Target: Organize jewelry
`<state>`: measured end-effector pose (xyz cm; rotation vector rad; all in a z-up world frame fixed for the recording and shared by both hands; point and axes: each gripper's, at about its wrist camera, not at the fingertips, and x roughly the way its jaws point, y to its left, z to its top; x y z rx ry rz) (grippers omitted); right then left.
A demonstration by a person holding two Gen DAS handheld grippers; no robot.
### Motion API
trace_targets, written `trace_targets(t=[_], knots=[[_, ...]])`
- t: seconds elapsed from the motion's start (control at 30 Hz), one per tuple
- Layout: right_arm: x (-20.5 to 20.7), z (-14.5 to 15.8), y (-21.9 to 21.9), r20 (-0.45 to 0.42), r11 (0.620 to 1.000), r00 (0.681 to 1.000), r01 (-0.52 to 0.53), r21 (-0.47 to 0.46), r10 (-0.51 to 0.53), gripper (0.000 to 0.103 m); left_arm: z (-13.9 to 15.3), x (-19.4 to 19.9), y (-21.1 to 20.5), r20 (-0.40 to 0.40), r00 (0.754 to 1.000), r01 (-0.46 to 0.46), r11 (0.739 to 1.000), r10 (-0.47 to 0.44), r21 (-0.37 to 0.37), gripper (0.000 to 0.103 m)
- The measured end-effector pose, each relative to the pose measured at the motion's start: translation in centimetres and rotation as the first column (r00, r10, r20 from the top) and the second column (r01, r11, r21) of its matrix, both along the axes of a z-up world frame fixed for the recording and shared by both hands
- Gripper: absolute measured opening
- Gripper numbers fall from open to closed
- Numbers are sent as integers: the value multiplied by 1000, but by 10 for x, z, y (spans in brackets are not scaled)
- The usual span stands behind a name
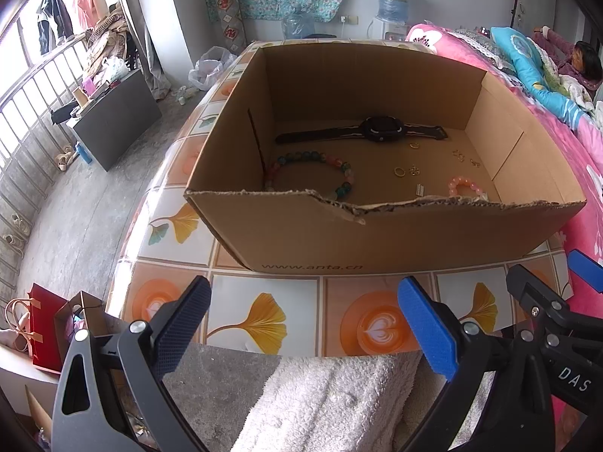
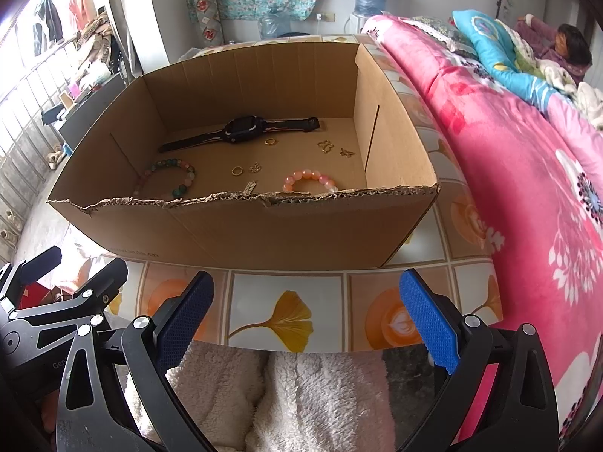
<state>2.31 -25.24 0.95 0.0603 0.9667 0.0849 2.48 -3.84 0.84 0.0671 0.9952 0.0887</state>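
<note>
An open cardboard box (image 1: 301,237) (image 2: 264,226) stands on the tiled table. Inside lie a black watch (image 1: 380,130) (image 2: 243,130), a multicoloured bead bracelet (image 1: 312,160) (image 2: 169,165), a pink bead bracelet (image 1: 463,184) (image 2: 309,179), gold rings (image 1: 399,171) (image 2: 237,170) and several small gold and silver charms (image 1: 461,155) (image 2: 326,146). My left gripper (image 1: 305,324) hovers open at the table's near edge, in front of the box. My right gripper (image 2: 307,320) is also open, beside it, with nothing between its fingers. Each gripper shows at the other view's lower corner.
The table (image 1: 264,320) has a ginkgo-leaf and coffee-cup tile pattern. A pink floral bed (image 2: 527,188) with a person lying on it borders the table's right side. A fluffy white garment (image 2: 294,395) lies below the grippers. A dark cabinet (image 1: 117,120) and a red bag (image 1: 45,331) stand on the left.
</note>
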Motion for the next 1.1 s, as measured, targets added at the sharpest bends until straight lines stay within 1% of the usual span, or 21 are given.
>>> trace_targets(t=[1.1], knots=[[-1, -2, -4, -13, 1000, 1000, 15, 17, -15, 95, 1, 2, -2, 0, 1000, 0, 1000, 0, 6, 97]])
